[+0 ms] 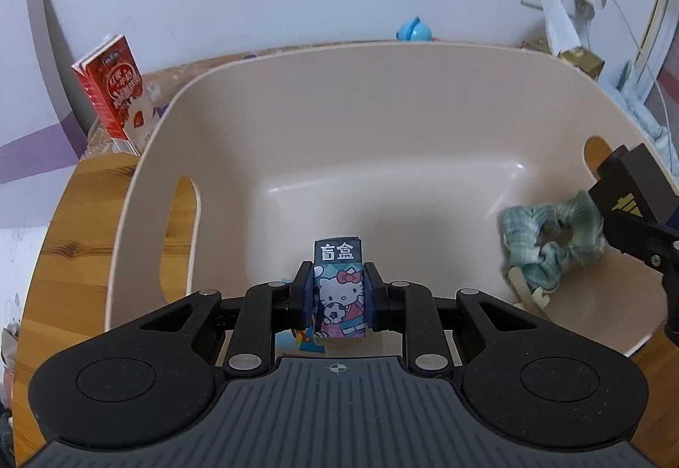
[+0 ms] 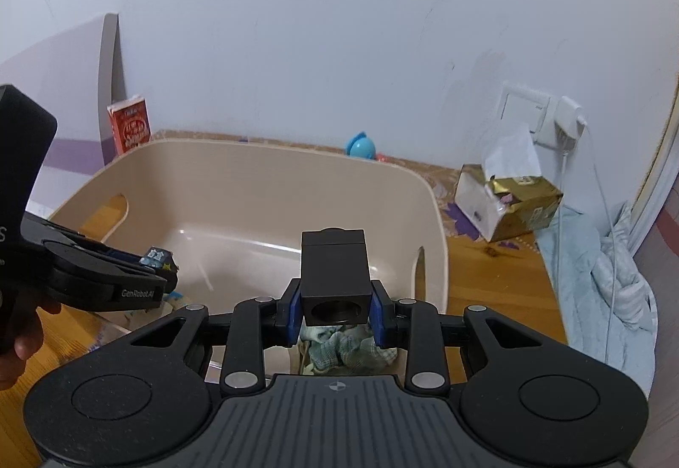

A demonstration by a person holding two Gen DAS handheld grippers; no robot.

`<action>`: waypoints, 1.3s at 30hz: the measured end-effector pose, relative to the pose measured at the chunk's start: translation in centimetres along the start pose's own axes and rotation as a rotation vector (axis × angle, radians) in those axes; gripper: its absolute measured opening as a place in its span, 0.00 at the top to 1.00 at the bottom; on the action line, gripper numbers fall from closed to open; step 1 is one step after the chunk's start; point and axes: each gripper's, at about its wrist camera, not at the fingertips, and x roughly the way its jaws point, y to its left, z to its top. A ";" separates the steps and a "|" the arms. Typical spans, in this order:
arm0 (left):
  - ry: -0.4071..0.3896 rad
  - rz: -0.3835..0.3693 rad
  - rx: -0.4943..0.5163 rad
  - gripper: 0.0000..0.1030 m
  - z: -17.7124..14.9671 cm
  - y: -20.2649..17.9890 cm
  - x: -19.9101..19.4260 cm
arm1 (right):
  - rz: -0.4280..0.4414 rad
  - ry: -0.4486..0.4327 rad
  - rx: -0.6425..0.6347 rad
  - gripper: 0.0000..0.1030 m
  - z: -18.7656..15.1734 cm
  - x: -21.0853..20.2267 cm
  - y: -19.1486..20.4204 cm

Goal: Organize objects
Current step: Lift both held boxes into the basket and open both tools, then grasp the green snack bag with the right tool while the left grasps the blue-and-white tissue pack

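Left hand-held gripper point(image 1: 338, 289) pinches a light, crushable Hello Kitty blind box point(image 1: 339, 289) by its sides; right hand-held gripper point(image 2: 335, 311) clamps a rigid black cube point(image 2: 333, 277) above the beige bin point(image 2: 271, 158).

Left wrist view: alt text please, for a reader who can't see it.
The left gripper grips a Hello Kitty blind box over a beige plastic bin. A green plaid scrunchie lies inside at right, and a red carton stands behind it.
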 end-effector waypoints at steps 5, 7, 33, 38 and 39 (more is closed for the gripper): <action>0.020 -0.027 -0.003 0.71 0.1 0.2 0.2 | 0.010 0.043 0.001 0.71 -0.5 1.3 0.0; 0.007 -0.027 -0.010 0.54 0.0 0.3 -0.2 | 0.011 0.048 0.011 0.61 -0.4 1.3 0.0; -0.253 -0.023 -0.015 0.10 -6.4 2.7 -10.8 | -0.059 -0.026 0.056 0.00 -3.9 -6.5 -3.0; -0.193 -0.072 -0.036 0.10 -8.3 3.2 -10.3 | -0.085 0.043 0.055 0.00 -5.8 -5.2 -3.9; -0.182 -0.074 -0.038 0.10 -8.6 3.2 -10.0 | -0.085 0.057 0.056 0.00 -6.2 -4.9 -4.0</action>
